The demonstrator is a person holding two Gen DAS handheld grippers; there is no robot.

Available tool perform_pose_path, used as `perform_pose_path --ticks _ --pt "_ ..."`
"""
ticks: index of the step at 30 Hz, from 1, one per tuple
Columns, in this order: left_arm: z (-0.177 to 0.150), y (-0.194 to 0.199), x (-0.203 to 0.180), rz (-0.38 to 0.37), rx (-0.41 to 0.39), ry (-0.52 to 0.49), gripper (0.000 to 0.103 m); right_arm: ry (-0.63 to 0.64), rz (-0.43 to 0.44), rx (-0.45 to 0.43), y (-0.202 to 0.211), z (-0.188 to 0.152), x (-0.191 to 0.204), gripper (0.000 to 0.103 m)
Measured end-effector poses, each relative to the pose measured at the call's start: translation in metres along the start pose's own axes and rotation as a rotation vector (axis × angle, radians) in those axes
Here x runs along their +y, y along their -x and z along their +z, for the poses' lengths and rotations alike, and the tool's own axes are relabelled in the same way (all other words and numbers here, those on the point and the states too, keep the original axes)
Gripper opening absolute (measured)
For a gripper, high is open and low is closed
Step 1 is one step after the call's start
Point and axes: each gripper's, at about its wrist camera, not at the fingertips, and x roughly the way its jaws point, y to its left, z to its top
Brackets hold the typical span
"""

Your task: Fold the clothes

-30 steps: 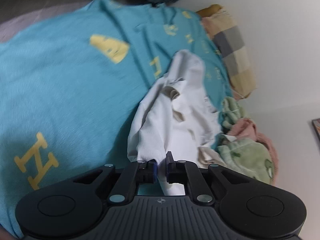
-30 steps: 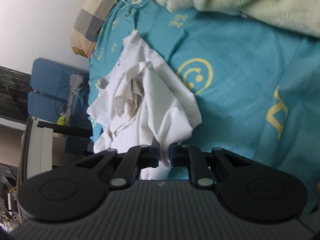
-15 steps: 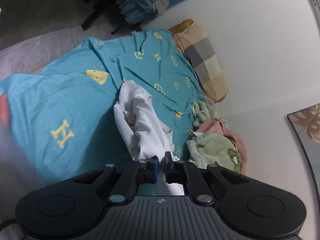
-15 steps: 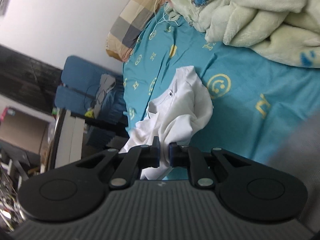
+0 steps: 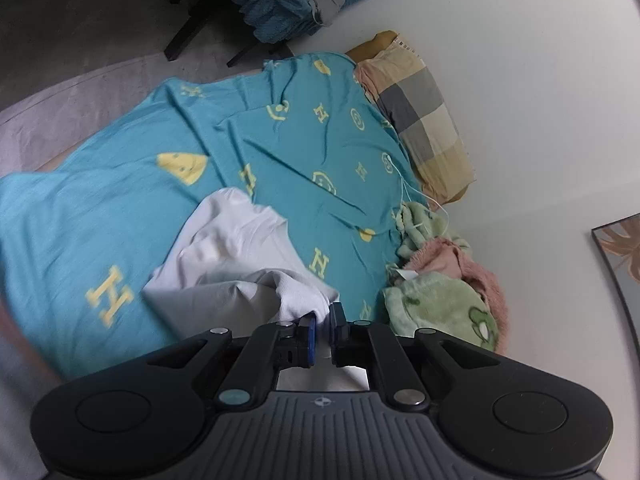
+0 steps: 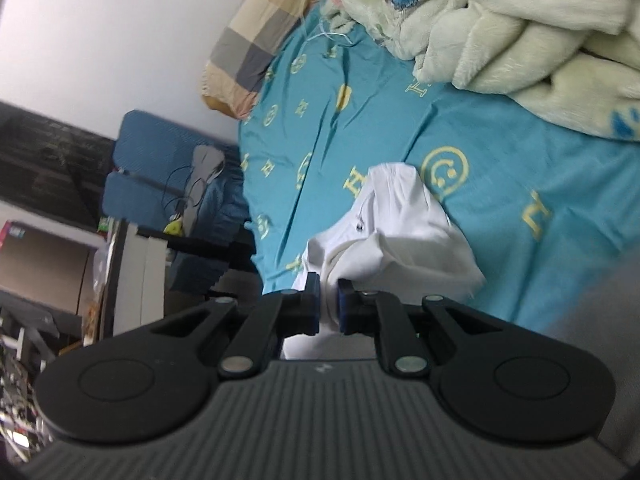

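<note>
The left gripper (image 5: 323, 322) is pinching a bunched edge of the white shirt (image 5: 236, 264) between nearly closed jaws, and the right gripper (image 6: 329, 308) is clamping another fold of the same shirt (image 6: 400, 236). The shirt is hanging crumpled from both grippers, its far end trailing onto the teal sheet (image 5: 288, 148) of the bed. Beyond it, a green blanket (image 5: 436, 300) is lying bunched at the right, with a checked pillow (image 5: 420, 120) resting farther off against the wall.

Each hand-held gripper (image 5: 323, 330) (image 6: 329, 310) is black, with blue-padded fingertips, silver pivot screws, round side discs and a ribbed grey body.
</note>
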Motion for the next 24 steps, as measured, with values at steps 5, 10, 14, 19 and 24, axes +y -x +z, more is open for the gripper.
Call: perform_pose_path --ticks 5,10,14,19,24 --pt "0.038 -0.077 -0.014 0.047 -0.001 -0.063 0.008 -0.038 -0.038 0.013 -0.067 0.043 -0.004 0.012" --pt "0.065 -0.152 -0.006 0.1 -0.009 -0.134 0.009 -0.03 -0.066 0.031 -0.134 0.075 -0.015 0.012" --pt "0.076 -0.2 0.013 0.141 0.003 -0.184 0.01 0.004 -0.091 0.038 -0.178 0.086 -0.029 0.012" --pt "0.083 -0.235 0.029 0.188 0.048 -0.2 0.009 0.0 -0.133 0.058 -0.217 0.092 -0.047 0.012" --pt "0.079 -0.238 0.02 0.203 0.04 -0.295 0.019 0.006 -0.147 0.055 -0.22 0.091 -0.049 0.013"
